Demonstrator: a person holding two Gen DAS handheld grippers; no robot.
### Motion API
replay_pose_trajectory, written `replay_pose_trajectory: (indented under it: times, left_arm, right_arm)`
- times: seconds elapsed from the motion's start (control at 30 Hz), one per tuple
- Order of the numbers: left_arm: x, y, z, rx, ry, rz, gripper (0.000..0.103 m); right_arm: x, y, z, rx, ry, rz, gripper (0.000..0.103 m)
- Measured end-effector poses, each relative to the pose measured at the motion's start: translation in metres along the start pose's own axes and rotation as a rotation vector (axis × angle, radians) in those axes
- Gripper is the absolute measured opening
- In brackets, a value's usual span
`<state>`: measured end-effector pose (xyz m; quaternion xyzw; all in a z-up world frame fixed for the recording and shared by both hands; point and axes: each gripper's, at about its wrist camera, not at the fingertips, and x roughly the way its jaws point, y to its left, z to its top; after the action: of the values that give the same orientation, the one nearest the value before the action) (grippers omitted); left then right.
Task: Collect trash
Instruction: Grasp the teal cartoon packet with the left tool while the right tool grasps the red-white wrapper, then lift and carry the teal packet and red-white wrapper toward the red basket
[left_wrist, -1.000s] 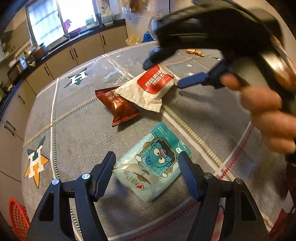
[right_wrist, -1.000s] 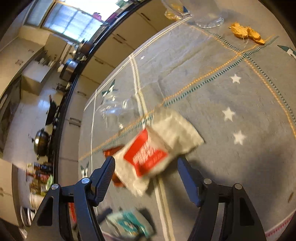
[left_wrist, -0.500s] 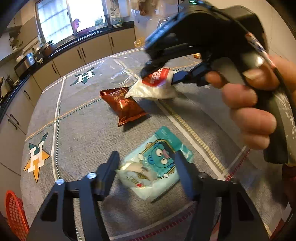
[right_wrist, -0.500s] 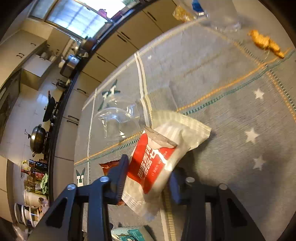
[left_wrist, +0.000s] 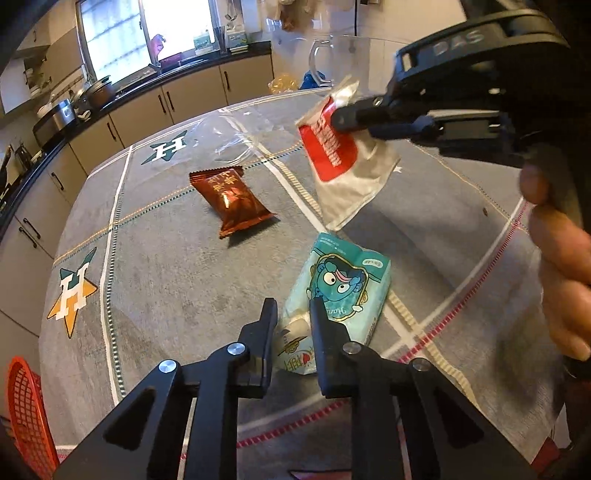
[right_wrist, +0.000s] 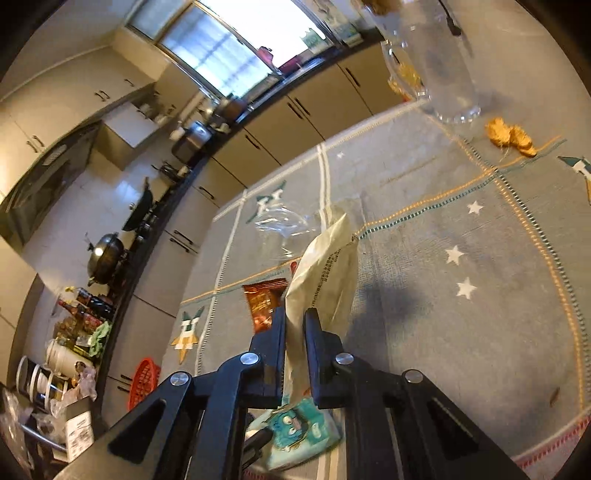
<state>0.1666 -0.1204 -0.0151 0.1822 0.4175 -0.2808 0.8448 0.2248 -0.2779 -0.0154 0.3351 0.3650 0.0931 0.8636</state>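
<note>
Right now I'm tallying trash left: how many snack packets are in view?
3. The white-and-red packet hangs in the right tool; the teal cartoon packet is pinched by the left tool; the brown packet lies untouched.

The left gripper sits low with its fingers nearly closed, pinching something between them. The right gripper is raised, fingers clamped together, its handle gripped by the person's right hand.

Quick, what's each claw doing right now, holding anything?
Left gripper: closed on the teal packet, which lies on the table.
Right gripper: closed on the white-and-red packet, lifted off the table.
</note>
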Motion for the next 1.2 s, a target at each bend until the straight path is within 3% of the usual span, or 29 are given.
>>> replay_pose_trajectory:
  times: [0.47,1.2]
  left_arm:
    - [-0.018,-0.005,-0.003,-0.027,-0.025,-0.010,0.012]
    - [-0.084,0.062,-0.022,-0.202,-0.146,0.016,0.012]
  right_arm:
    - [-0.037,-0.006,-0.018,0.006,-0.021,0.048,0.011]
    - [-0.045,0.035,-0.033,-0.081,0.006,0.117,0.011]
